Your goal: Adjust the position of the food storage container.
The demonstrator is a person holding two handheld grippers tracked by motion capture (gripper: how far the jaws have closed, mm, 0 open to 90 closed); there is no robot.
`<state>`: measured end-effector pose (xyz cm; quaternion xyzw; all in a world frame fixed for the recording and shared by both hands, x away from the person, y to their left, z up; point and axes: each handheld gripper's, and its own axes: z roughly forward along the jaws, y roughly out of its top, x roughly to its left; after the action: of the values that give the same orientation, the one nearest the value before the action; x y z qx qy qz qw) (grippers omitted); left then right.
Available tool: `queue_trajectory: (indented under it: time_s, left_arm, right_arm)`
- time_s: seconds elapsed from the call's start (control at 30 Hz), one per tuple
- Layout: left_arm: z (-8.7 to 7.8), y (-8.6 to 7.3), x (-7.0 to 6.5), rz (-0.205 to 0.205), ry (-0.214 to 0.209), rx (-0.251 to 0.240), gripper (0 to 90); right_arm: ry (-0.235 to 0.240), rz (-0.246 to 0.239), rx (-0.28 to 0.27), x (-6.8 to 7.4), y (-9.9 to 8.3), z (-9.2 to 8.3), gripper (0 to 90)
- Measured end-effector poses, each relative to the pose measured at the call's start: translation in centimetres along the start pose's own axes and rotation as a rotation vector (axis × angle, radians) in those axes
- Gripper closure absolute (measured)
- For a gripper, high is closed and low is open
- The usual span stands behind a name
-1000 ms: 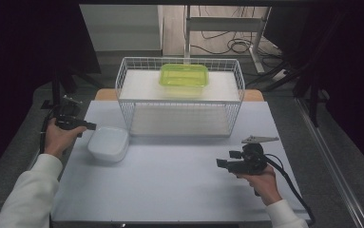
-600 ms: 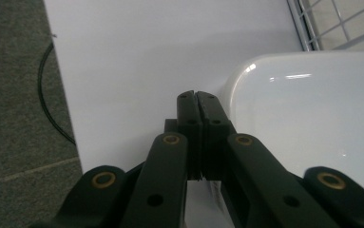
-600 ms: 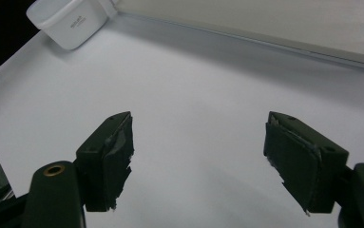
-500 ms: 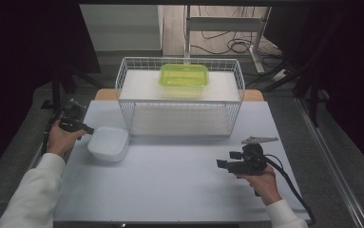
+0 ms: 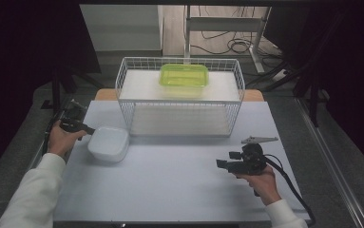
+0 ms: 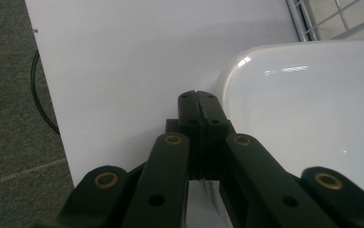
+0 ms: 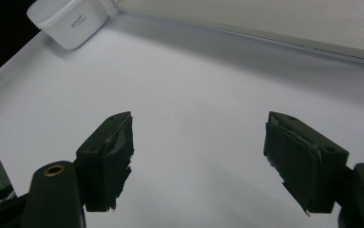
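**Closing on nothing beside the white tub**

Resting on the left part of the surface (image 5: 179, 185), the white tub (image 5: 108, 144) lies upside down, its flat bottom facing up. It is a rounded rectangle, nearly square, so its long axis cannot be told with certainty. In the right gripper view one side wall of the tub (image 7: 69, 21) carries a small grey printed label in two lines, but the letters are too small to read.

The left hand-held gripper (image 5: 81, 127) is just beside the left edge of the tub, pointing toward it from the left edge of the surface. In the left gripper view its jaws stand fully together, with nothing between them, and the tips (image 6: 197, 97) are at the rounded corner of the tub (image 6: 308, 123); whether they touch it cannot be told. These jaws have just been closing.

The right hand-held gripper (image 5: 225, 161) is held low over the right part of the surface, well apart from the tub, pointing left. Its jaws stand wide apart and hold nothing (image 7: 198, 156).

Behind the tub stands a wire basket (image 5: 179, 102), and a green box (image 5: 183, 76) is on top of it.
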<state>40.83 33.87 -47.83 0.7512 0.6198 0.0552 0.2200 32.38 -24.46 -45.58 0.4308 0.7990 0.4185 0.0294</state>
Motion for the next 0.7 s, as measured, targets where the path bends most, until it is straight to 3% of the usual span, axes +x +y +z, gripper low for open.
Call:
queue_trajectory:
  time_s: [0.3,0.7]
  left_arm:
    - [0.2,-0.2,-1.3,0.040,-0.019,0.000,89.6]
    - [0.8,-0.6,-4.9,0.115,-0.085,-0.005,89.6]
  right_arm:
    - [0.004,0.003,0.000,0.0,0.0,0.1,24.7]
    - [0.005,0.005,-0.004,0.0,0.0,0.0,24.7]
